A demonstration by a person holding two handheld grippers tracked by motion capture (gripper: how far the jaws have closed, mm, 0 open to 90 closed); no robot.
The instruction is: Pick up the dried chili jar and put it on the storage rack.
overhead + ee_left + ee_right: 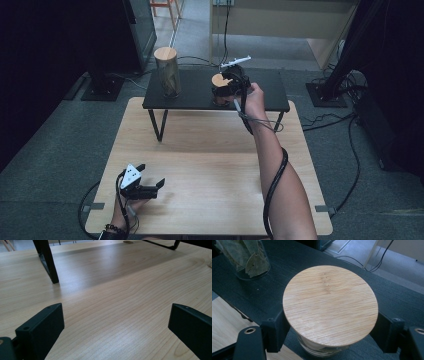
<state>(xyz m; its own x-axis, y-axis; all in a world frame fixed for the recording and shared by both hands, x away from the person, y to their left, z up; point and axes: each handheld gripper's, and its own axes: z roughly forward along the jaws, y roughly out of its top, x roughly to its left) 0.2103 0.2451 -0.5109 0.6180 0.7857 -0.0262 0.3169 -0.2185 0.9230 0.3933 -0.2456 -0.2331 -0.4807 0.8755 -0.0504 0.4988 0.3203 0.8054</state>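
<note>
Right gripper (329, 330): fingers clamped on the short jar with round bamboo lid (330, 305), on the far black shelf (287, 270). Left gripper (116, 327): fingers apart above the near light wooden tabletop (120, 305).

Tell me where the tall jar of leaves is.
High view: the tall jar stands at the left end of the black shelf, left of the short jar between the right gripper jaws.

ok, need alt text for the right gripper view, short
A round bamboo lid on a short glass jar sits between the right tool's two black jaws, which flank the jar just under the lid, on a black raised shelf. A taller clear glass jar of dried leaves stands behind.
</note>
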